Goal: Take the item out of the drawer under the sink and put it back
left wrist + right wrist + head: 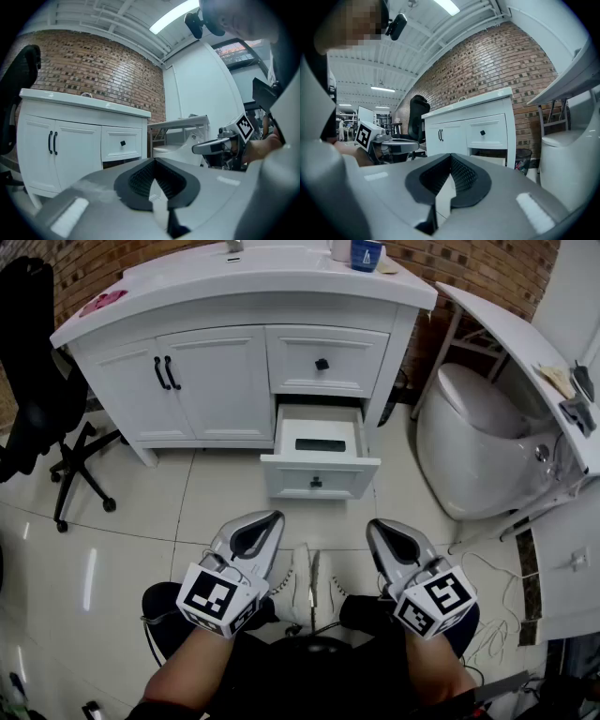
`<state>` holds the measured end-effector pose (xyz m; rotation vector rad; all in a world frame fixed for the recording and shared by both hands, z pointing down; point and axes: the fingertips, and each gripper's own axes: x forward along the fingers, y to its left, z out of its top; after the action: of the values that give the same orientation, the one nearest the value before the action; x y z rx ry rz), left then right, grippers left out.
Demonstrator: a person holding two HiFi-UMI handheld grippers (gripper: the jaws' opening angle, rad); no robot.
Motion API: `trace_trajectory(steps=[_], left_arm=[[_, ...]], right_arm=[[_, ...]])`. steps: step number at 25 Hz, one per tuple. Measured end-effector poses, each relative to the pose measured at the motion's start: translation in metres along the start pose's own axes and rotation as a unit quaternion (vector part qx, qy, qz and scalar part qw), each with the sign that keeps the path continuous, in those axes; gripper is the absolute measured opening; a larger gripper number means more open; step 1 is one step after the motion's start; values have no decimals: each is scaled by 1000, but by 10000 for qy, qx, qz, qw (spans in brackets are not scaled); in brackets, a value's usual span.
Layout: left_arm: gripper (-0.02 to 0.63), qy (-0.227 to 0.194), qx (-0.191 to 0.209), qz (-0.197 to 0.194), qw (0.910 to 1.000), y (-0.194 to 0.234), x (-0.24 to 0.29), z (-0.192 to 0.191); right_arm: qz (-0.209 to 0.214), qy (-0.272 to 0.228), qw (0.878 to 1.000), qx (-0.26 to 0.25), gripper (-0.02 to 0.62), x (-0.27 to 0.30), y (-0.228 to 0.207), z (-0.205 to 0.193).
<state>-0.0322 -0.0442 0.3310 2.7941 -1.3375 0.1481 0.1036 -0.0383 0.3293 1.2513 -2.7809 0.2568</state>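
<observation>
While the drawer [286,481] gapes, the blue cup [367,254] bears illegible print

The tiled floor [225,507] runs unobstructed to the open drawer [339,472].

Red-brown brick wall [478,263] ran across the top of the head view. Glossy white tiled floor [112,521] filled the left and centre, with glare streaks. Black swivel office chair [33,352] stood at the left edge and a white two-door vanity cabinet [197,381] top centre. A white rounded tub-like unit [478,442] sat at right under a tilted white tabletop [506,338]. Fluorescent strip light [171,18] was lit on the white beamed ceiling [108,11], top of the left gripper view.
</observation>
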Motion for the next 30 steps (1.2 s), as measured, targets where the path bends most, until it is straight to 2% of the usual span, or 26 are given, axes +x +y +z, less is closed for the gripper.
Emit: trace_trajectory(steps=[6, 22, 30], left_arm=[[6, -28, -16, 58, 10000, 13, 11, -4], [5, 230, -98, 168, 9995, 43, 43, -21], [5, 107, -187, 153, 9997, 56, 55, -24]], right_arm=[[-16, 4, 10000, 53, 6, 13, -12, -3], [-47, 341, 9994, 4, 6, 56, -50, -9], [40, 563, 9983, -120, 6, 80, -60, -13]])
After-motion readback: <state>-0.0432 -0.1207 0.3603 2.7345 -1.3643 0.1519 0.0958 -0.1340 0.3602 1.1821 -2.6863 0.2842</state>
